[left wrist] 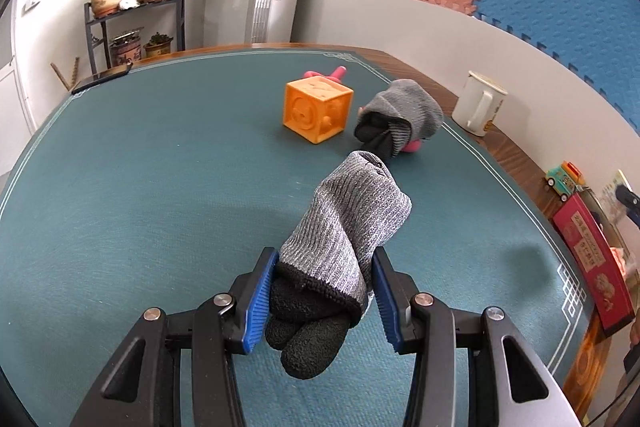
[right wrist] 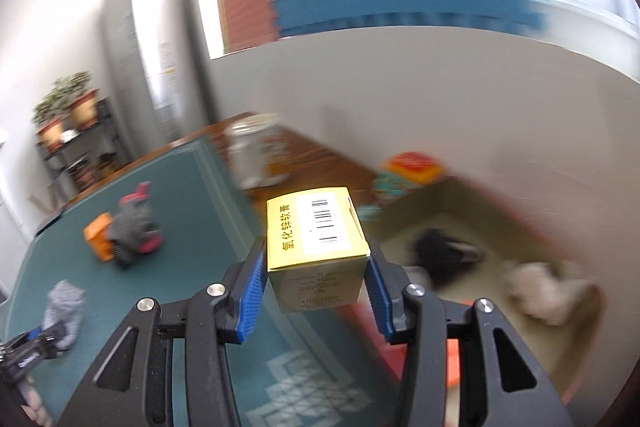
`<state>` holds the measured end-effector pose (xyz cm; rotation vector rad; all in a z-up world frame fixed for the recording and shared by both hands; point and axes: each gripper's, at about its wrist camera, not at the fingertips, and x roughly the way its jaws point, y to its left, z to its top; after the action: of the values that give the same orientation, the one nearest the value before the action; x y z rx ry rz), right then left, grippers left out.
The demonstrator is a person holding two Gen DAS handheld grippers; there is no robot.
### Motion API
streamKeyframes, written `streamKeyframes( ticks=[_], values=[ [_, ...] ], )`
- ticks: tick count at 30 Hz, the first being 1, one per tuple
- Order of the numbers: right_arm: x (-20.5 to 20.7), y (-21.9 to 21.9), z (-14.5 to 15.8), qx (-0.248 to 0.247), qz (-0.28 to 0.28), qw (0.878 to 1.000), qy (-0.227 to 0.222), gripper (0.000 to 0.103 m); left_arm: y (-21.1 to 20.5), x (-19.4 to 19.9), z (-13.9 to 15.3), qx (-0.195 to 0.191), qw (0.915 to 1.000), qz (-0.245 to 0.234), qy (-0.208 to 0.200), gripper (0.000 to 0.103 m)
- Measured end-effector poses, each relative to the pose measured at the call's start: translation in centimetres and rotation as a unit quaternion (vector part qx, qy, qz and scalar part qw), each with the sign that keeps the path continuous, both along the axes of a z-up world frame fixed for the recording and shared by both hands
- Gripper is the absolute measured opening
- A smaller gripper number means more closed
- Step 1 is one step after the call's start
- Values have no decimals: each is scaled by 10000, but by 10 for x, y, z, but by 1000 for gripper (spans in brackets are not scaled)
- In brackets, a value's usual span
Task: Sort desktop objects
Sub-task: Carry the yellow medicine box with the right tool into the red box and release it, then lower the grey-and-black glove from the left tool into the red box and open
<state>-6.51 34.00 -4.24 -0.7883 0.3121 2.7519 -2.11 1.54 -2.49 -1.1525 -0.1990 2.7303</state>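
2 claws busy: left claw clenches grey glove by cuff; right claw grips yellow box above tray, likely for drop.

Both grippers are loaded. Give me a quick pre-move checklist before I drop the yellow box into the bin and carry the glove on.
1. Right gripper grip on the yellow box: ok, both pads against its sides.
2. Left gripper grip on the grey glove: ok, cuff end pinched, the rest draped forward.
3. Cardboard bin ahead of the box: ok, open top in view.
4. Room in the bin: cannot tell, the view is blurred; dark and pale items already lie inside.
5. White mug off the path: ok, stands left of the bin.
6. Second glove and orange cube waiting: ok, on the green mat.
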Motion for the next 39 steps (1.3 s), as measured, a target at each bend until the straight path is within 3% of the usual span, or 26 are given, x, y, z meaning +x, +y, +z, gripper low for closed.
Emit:
streamKeyframes(
  ticks=[10,15,17,21,32,39],
  values=[
    [33,74,-10,67,-1118,9935,-193,51,16,6,0,-29,9998,-181,-1,48],
    [32,85,-23,26,-1271,9913,-330,55,20,10,3,-30,9998,-170,25,48],
    [34,86,-23,28,-1276,9914,-279,63,21,10,3,-21,9999,-154,11,48],
    [44,84,-22,64,-1252,9920,-131,64,30,9,5,-4,9998,-219,-30,48],
    [62,95,-24,-293,-1126,9930,190,64,110,1,21,-207,9958,-890,69,48],
    [76,97,-21,-92,-1150,9925,401,65,185,-9,36,-102,9869,-1605,136,48]
  ],
)
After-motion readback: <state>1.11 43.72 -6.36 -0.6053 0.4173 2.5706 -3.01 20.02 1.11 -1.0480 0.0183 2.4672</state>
